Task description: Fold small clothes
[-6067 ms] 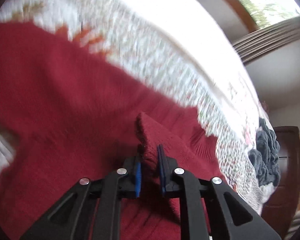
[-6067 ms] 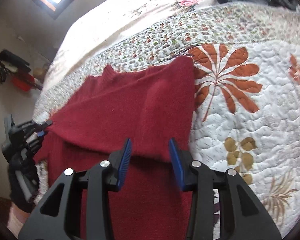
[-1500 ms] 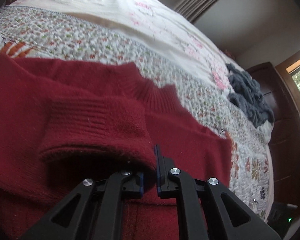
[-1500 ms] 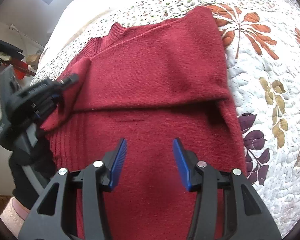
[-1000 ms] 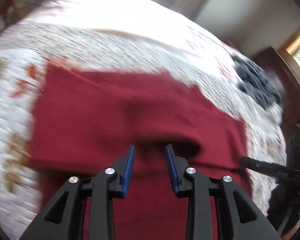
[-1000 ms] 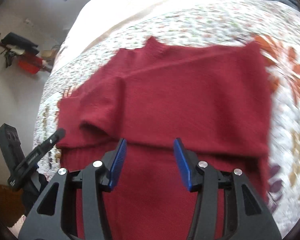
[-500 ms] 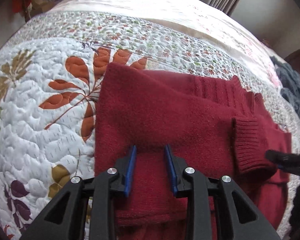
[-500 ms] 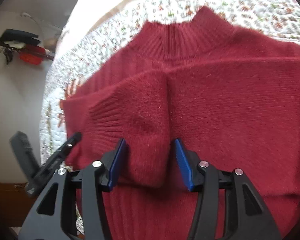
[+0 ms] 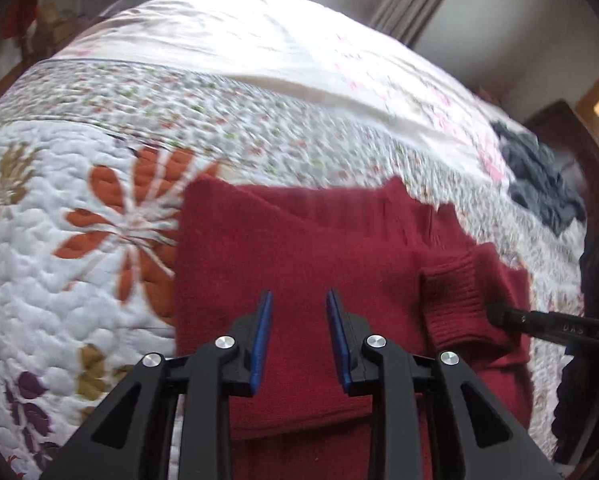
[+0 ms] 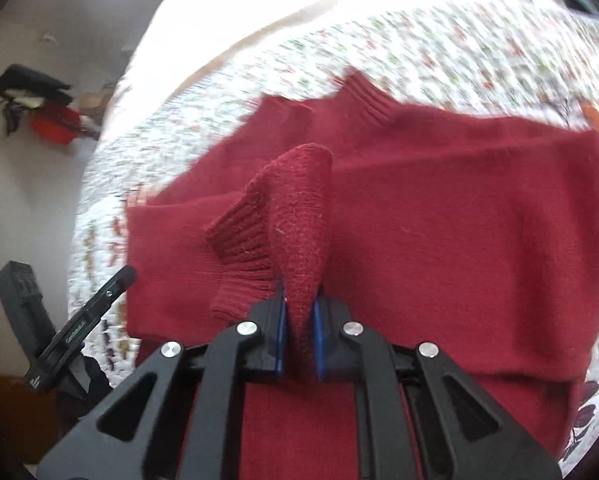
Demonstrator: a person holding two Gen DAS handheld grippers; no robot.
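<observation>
While the right gripper (image 10: 299, 320) pinched the sleeve cuff (image 10: 295, 220) and held it raised over the body, the left gripper (image 9: 298, 336) hung spread and empty above the red sweater (image 9: 299, 248). That sweater lay on the quilted bed (image 9: 79, 280), one sleeve already across; second sleeve unplaced, body folds apparently left. Farther off, a dark garment (image 9: 539, 176).

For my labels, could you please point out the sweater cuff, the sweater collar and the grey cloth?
cuff (image 10: 243, 240), right wrist view, ribbed band.
collar (image 10: 365, 98), right wrist view, ribbed edge.
grey cloth (image 9: 539, 180), left wrist view, middle.
</observation>
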